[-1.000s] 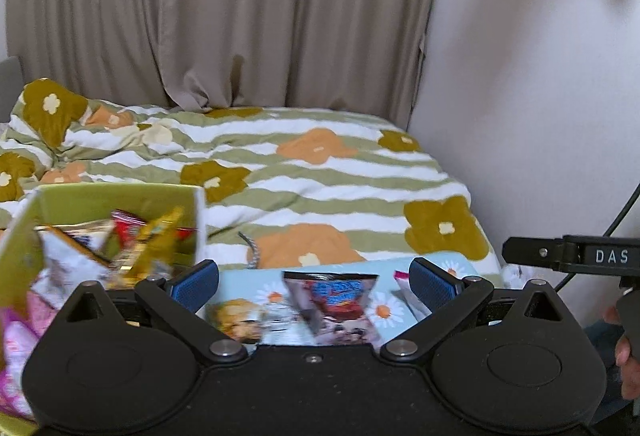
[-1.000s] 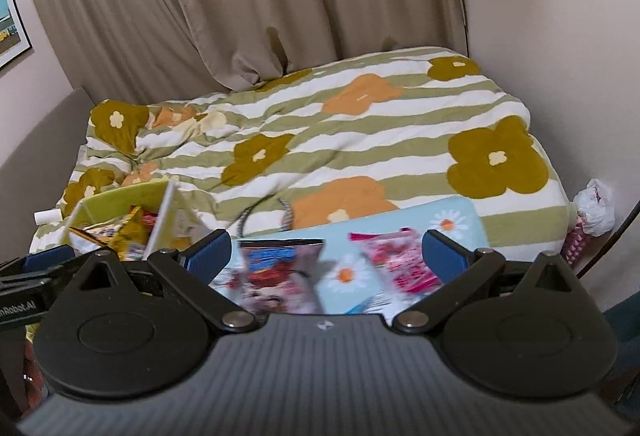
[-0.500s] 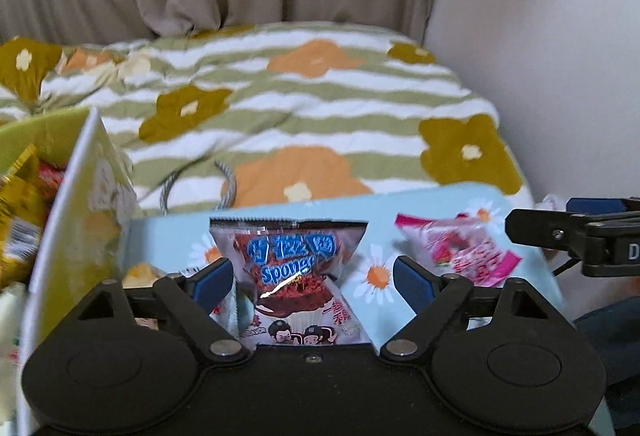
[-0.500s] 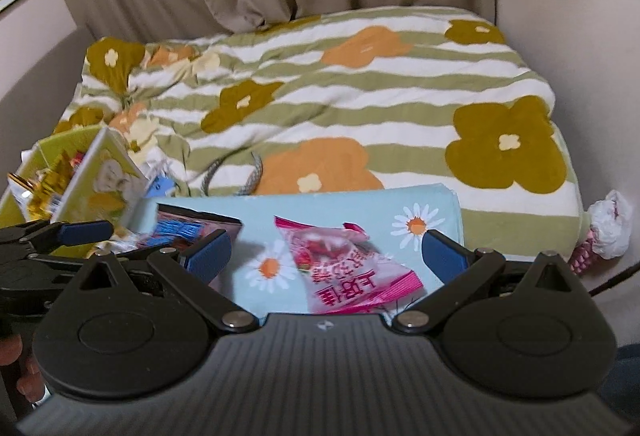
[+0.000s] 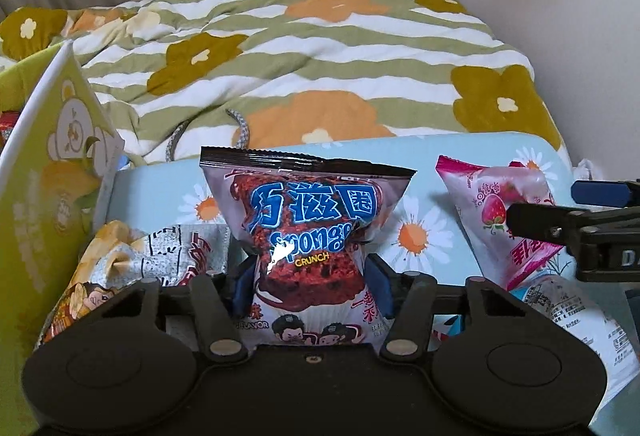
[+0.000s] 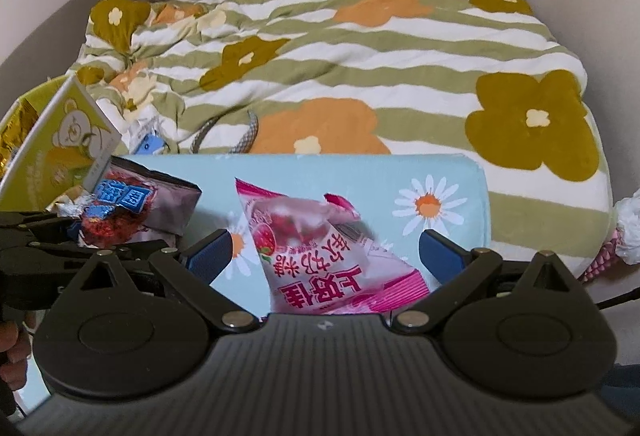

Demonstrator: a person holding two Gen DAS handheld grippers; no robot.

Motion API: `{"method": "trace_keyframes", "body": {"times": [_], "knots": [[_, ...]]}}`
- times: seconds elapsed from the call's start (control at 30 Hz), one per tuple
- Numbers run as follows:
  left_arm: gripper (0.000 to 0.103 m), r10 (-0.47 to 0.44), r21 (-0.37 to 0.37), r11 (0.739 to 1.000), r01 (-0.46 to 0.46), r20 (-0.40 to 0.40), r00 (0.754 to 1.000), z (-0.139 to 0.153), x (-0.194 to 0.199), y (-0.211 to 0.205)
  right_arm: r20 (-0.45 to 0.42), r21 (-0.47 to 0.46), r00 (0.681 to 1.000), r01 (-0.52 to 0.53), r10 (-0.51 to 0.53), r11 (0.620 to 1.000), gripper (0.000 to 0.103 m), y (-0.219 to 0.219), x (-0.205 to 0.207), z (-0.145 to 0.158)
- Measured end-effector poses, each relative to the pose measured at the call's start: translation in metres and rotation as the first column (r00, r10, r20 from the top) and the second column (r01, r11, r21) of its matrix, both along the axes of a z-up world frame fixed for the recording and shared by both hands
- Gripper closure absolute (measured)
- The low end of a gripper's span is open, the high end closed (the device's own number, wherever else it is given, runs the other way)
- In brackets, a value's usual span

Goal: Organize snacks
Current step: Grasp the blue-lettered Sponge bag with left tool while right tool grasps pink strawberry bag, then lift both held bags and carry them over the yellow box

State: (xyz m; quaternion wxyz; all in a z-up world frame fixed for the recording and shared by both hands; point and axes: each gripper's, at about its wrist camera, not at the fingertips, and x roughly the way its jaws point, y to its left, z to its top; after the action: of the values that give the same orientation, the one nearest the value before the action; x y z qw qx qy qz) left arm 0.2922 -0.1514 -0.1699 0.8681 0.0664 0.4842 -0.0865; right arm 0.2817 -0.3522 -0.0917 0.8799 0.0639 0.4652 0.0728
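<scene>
My left gripper (image 5: 310,286) is shut on a brown Sponge Crunch snack bag (image 5: 308,220), pinching its lower part on the light-blue daisy tray (image 5: 432,163). The same bag shows in the right wrist view (image 6: 136,211), with the left gripper (image 6: 76,236) on it. My right gripper (image 6: 324,256) is open, its fingers either side of a pink strawberry snack bag (image 6: 320,248) lying on the tray (image 6: 440,175); that bag also shows in the left wrist view (image 5: 500,211).
A green bear-print box (image 5: 44,187) holding snacks stands at the left of the tray. More packets (image 5: 132,256) lie beside the brown bag. A flowered striped blanket (image 6: 340,67) covers the bed behind; a wall stands at the right.
Both grippers have moved forward and down over the tray. My left gripper has closed on the brown bag. The right gripper now straddles the pink bag, still open.
</scene>
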Motion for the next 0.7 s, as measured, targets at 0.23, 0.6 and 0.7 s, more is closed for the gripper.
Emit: {"method": "trace_keyframes", "body": {"times": [0.23,0.6,0.7], "knots": [[0.044,0.002,-0.001,1.000,-0.002,0.000,1.000,0.002,-0.004,-0.002,-0.028,-0.022,0.999,-0.039,0.038,0.999,0.000,0.002,0.006,-0.016],[0.045,0.031,-0.029,0.999,-0.031,0.020,0.999,0.007,-0.014,-0.005,-0.047,-0.069,0.994,-0.105,0.102,0.992,0.007,0.015,0.016,-0.029],[0.045,0.037,-0.036,0.999,-0.036,0.027,0.999,0.010,-0.017,-0.004,-0.048,-0.079,0.993,-0.116,0.112,0.990,0.008,0.017,0.017,-0.031]]}}
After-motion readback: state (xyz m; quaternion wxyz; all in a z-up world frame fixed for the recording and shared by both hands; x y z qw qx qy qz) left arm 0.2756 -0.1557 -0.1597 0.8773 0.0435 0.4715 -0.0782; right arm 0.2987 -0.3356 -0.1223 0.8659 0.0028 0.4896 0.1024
